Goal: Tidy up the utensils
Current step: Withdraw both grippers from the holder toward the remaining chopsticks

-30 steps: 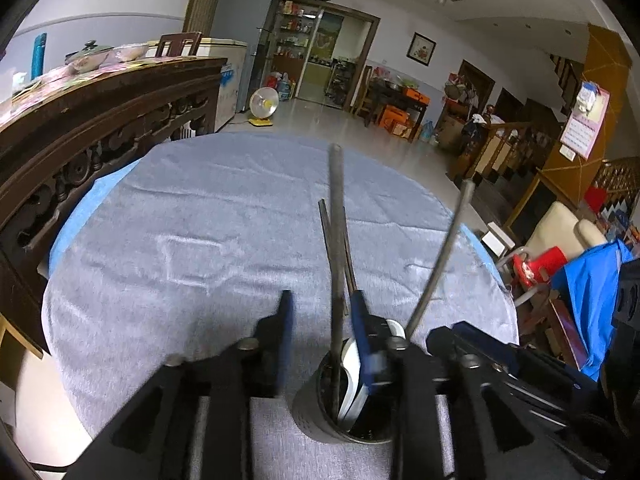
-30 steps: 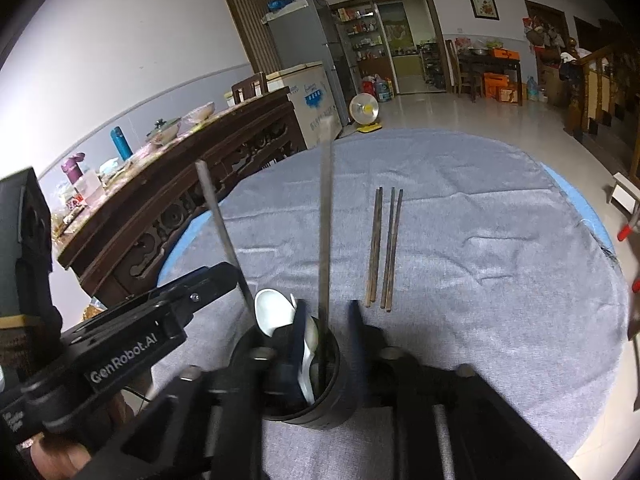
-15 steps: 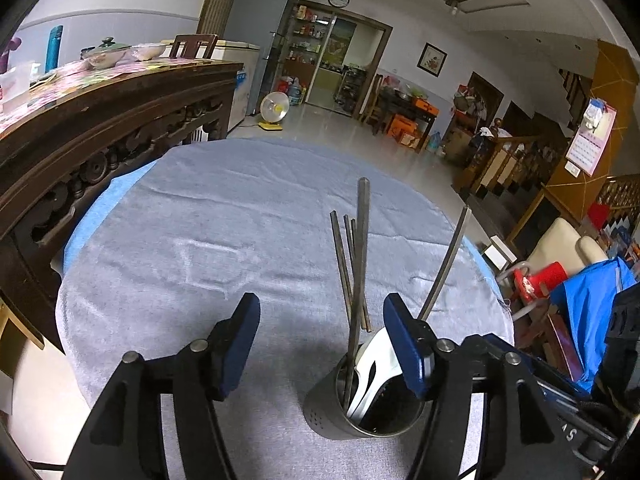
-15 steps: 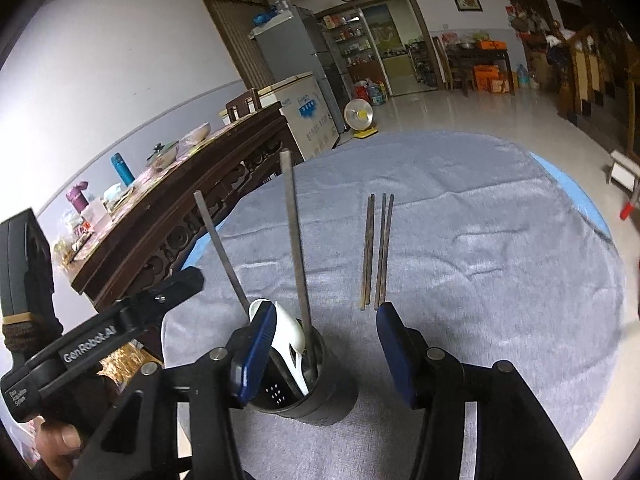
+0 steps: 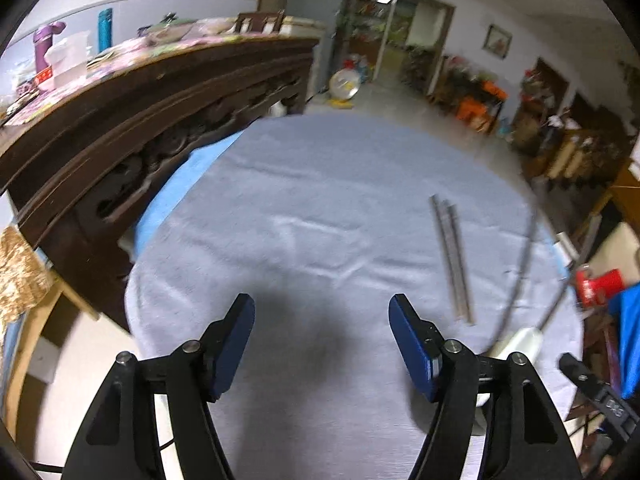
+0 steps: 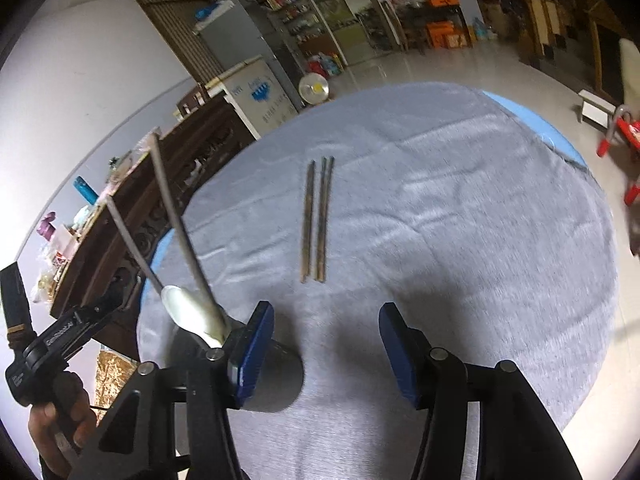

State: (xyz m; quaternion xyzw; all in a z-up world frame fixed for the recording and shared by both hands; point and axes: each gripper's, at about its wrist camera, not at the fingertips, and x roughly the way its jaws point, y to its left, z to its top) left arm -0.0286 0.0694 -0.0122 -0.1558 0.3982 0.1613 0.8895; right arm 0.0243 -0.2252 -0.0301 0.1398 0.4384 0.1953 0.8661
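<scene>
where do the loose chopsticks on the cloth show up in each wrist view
Left wrist: the chopsticks lie right of centre on the grey cloth, beyond the right finger, running up and slightly left.
Right wrist: the chopsticks lie near centre, beyond the gap between the fingers, almost vertical.
Shared landmark: the white spoon among upright chopsticks, lower right in the left view, lower left in the right view.

Grey tablecloth (image 6: 460, 240), brown chopsticks (image 6: 316, 224), white spoon (image 6: 192, 312)
</scene>
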